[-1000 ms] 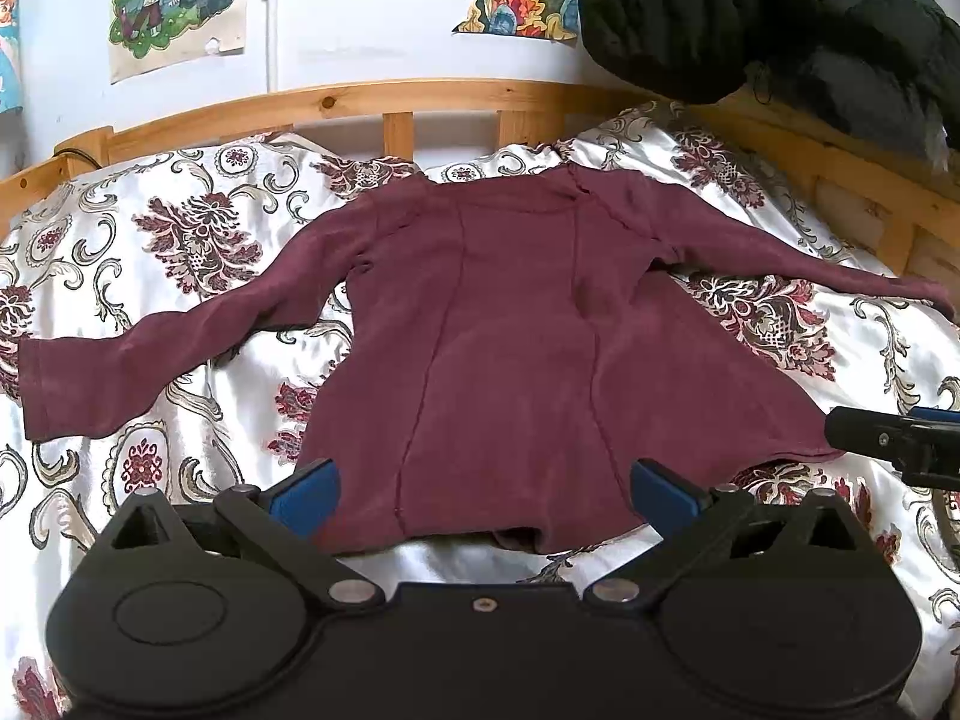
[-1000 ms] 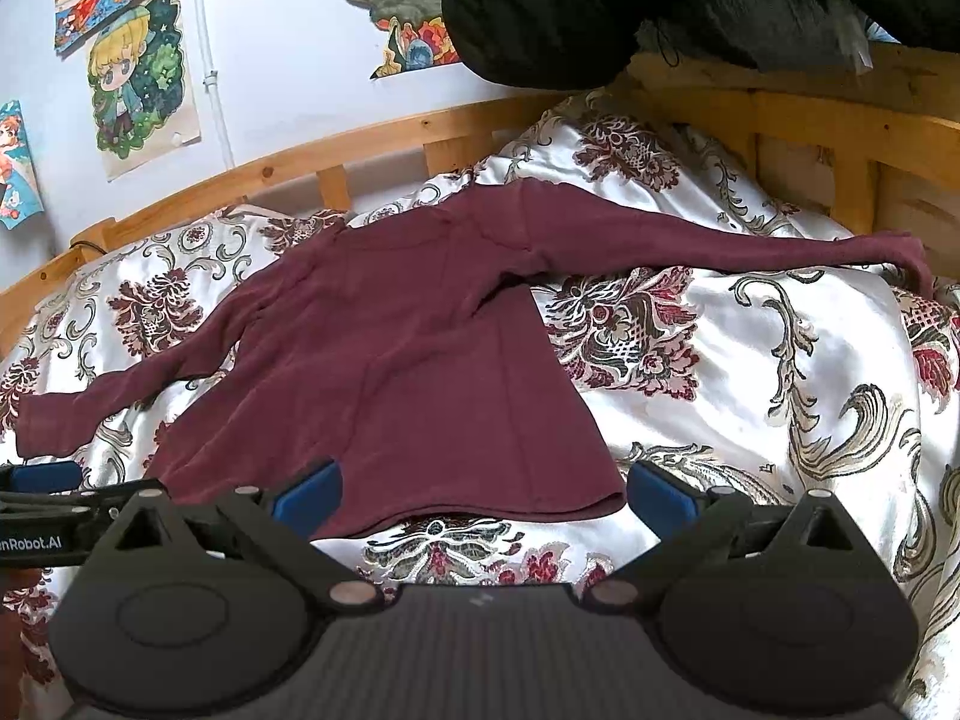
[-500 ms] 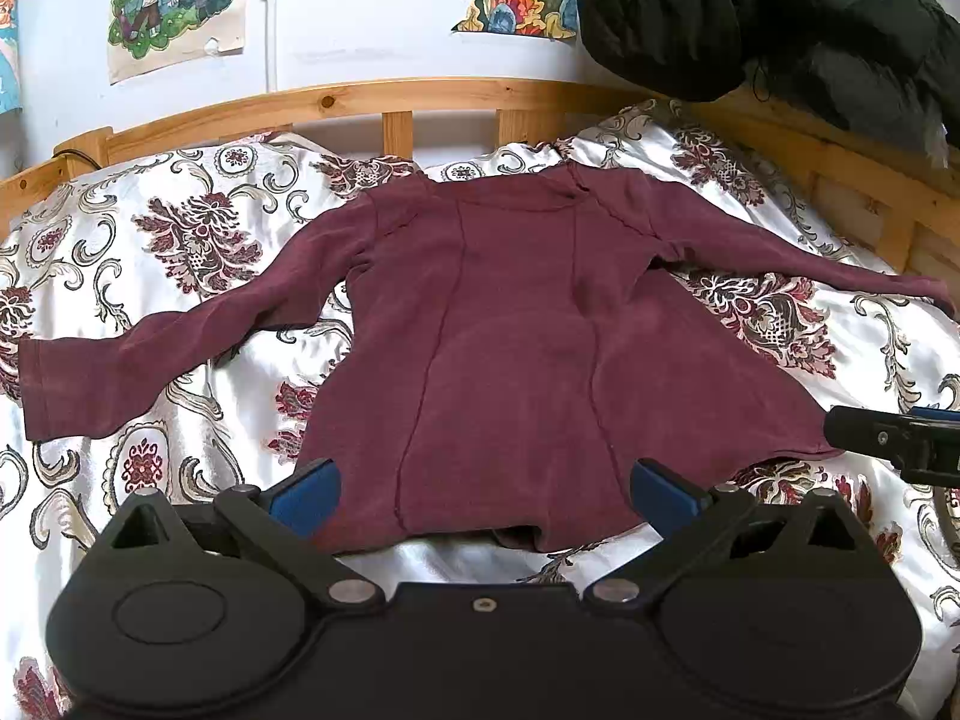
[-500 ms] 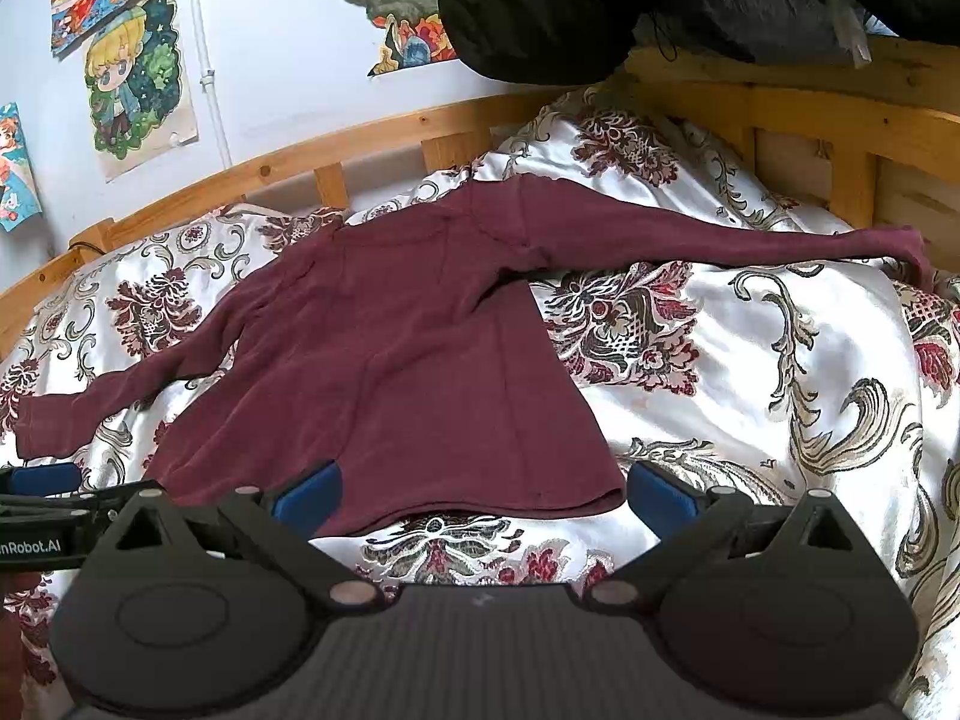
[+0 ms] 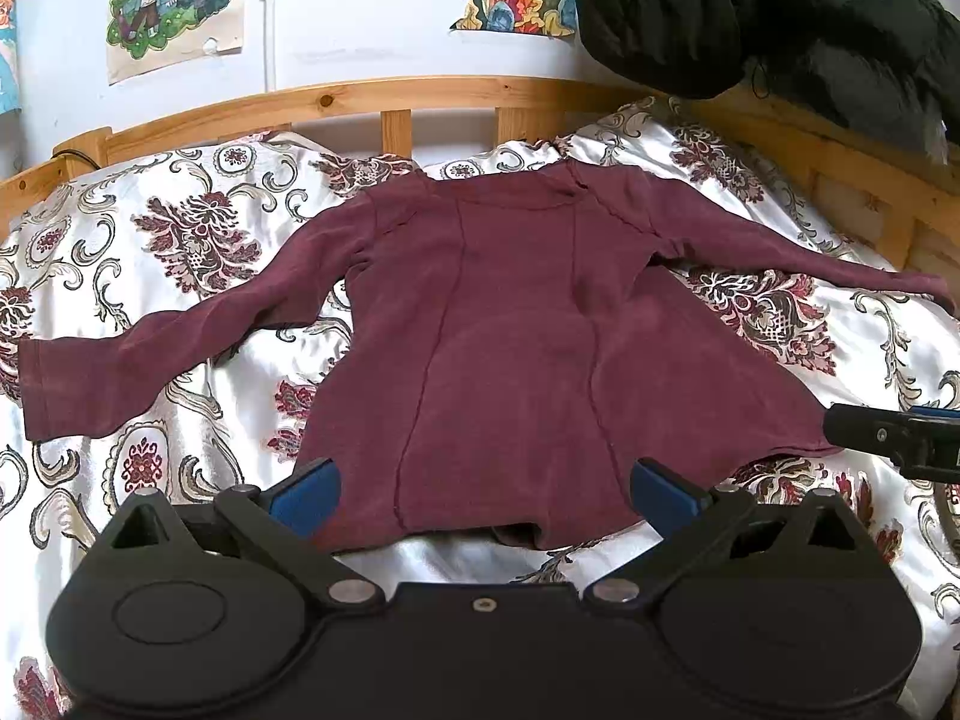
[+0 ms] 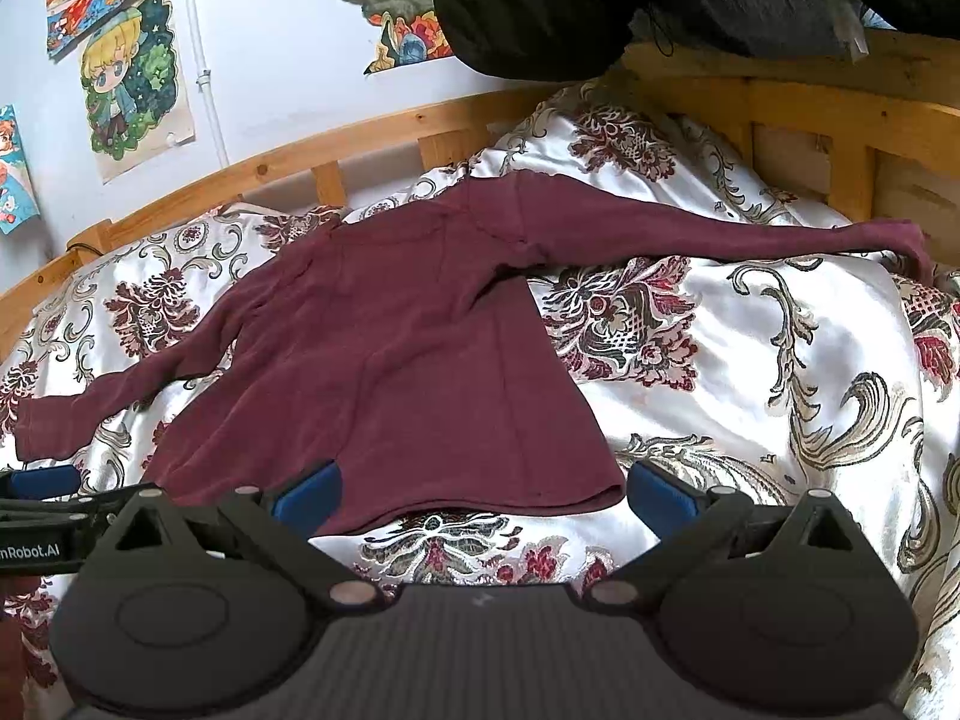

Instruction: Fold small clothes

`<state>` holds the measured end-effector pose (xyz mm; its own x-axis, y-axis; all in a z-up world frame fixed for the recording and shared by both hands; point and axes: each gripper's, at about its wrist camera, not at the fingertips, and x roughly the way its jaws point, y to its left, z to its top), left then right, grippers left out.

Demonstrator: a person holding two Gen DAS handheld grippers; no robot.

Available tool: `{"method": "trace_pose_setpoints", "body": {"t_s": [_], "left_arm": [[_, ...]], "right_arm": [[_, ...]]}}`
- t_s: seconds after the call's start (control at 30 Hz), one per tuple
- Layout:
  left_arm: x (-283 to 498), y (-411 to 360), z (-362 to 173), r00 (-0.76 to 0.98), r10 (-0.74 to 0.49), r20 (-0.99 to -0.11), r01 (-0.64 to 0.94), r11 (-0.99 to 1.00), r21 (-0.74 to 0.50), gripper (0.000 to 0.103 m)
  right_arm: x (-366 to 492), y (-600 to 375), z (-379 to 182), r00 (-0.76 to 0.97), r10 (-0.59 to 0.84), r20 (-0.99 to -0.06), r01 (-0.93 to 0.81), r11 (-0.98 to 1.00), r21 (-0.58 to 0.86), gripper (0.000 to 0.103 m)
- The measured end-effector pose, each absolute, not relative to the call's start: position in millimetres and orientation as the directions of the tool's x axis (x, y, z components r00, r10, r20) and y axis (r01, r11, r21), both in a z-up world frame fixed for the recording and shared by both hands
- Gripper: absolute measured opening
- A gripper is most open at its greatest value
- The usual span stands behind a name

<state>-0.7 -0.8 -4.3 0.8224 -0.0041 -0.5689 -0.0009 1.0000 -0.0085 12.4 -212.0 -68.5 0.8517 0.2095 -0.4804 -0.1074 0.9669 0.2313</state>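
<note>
A small maroon long-sleeved shirt (image 5: 510, 324) (image 6: 396, 354) lies flat on a floral satin bedspread (image 5: 180, 408), collar toward the headboard and both sleeves spread out sideways. My left gripper (image 5: 483, 489) hovers open just in front of the shirt's bottom hem, its blue pads (image 5: 306, 492) wide apart with nothing between them. Over the hem's right corner my right gripper (image 6: 483, 489) is open and empty too. Each gripper's tip shows at the edge of the other's view.
A wooden bed rail (image 5: 396, 96) runs behind the bedspread and along its right side (image 6: 840, 114). A black padded jacket (image 5: 750, 12) hangs over the right rail. Cartoon posters (image 5: 174, 0) are stuck on the wall.
Both grippers have crept slightly forward toward the hem. The shirt has not moved.
</note>
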Motion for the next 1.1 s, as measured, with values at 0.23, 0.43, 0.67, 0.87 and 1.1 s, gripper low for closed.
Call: {"method": "trace_pose_setpoints", "body": {"t_s": [0.23,0.43,0.67,0.87,1.1], "left_arm": [[-1,-1,-4,0.822,-0.004,-0.57,-0.001,1.0,-0.008,0.102],[1,-4,-7,0.817,0.0,-0.577,0.009,1.0,0.011,0.102],[9,-15,-3,0.807,0.02,-0.591,0.036,0.996,0.082,0.102],[28,-23,3,0.766,-0.004,-0.642,0.082,0.992,0.092,0.102],[70,-35,33,0.7,0.01,-0.714,0.143,0.978,0.155,0.102]], "right_arm": [[13,-213,-68,0.85,0.211,-0.482,-0.108,0.967,0.232,0.103],[13,-214,-70,0.849,0.208,-0.486,-0.103,0.967,0.234,0.103],[13,-215,-68,0.851,0.202,-0.485,-0.093,0.967,0.239,0.103],[14,-221,-65,0.86,0.15,-0.488,-0.037,0.972,0.232,0.103],[20,-238,-47,0.894,0.049,-0.445,0.028,0.986,0.165,0.103]]}}
